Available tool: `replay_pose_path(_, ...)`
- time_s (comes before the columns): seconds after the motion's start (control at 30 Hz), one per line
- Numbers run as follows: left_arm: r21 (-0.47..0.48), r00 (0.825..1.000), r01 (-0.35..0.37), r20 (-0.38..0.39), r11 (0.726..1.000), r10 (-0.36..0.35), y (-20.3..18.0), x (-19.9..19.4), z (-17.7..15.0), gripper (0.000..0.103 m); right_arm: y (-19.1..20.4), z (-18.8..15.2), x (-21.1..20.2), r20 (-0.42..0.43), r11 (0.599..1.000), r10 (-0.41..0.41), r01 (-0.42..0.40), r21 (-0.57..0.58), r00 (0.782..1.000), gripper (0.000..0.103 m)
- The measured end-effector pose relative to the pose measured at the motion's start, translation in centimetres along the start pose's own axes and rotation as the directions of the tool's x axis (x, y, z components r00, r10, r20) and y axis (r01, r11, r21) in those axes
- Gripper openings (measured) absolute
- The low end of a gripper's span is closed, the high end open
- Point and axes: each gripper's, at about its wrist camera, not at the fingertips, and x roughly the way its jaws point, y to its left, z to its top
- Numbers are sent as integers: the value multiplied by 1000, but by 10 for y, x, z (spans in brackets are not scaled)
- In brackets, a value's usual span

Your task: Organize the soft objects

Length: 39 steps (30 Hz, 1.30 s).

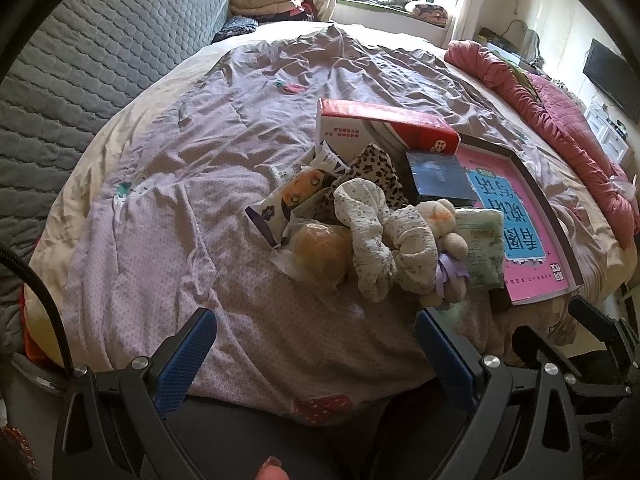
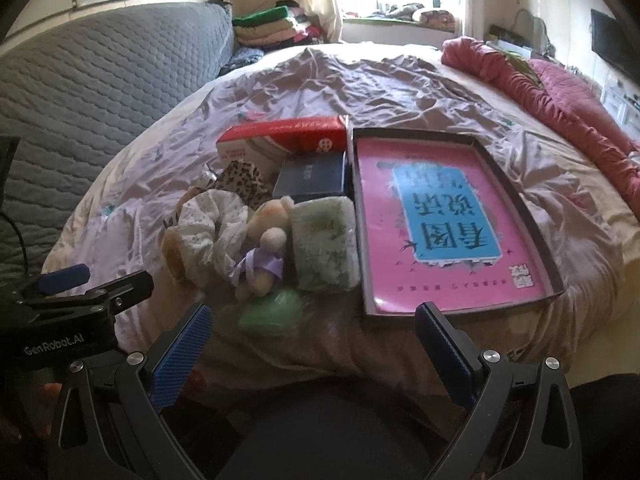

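Both grippers — left gripper (image 1: 316,338), right gripper (image 2: 314,334) — fingers apart, empty; the soft-object pile (image 2: 248,236) lies just ahead.

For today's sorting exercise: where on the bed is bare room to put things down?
Free: the bedspread between the grey headboard and the pile, and beyond the red box. Crowded: scrunchie, teddy, tissue pack, tray.

Right tongs (image 2: 314,334) spread wide above the bed (image 2: 400,80); teddy bear (image 2: 266,240), tissue pack (image 2: 324,248) and pink book (image 2: 448,224) lie ahead.
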Motion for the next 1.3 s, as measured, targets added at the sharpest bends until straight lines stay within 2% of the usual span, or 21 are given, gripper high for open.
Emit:
replay_pose_path(0.2,-9,1000,-6,0,1000,6,9,8,2,100,10,1,12,-43,1000,25,-25,-1,999,101)
replay_pose_path(0.43,-62,999,6,-36,998,-9,27,22,3,100,15,-1,28,-87,1000,27,-28,-5,996,101)
replay_pose_path(0.83,-95,997,10,-75,995,-18,42,47,9,100,18,0,51,-140,1000,27,-25,16,990,101)
replay_pose_path(1.3,-74,996,11,-90,997,-18,42,74,22,100,21,1,90,-224,999,11,-3,38,974,101)
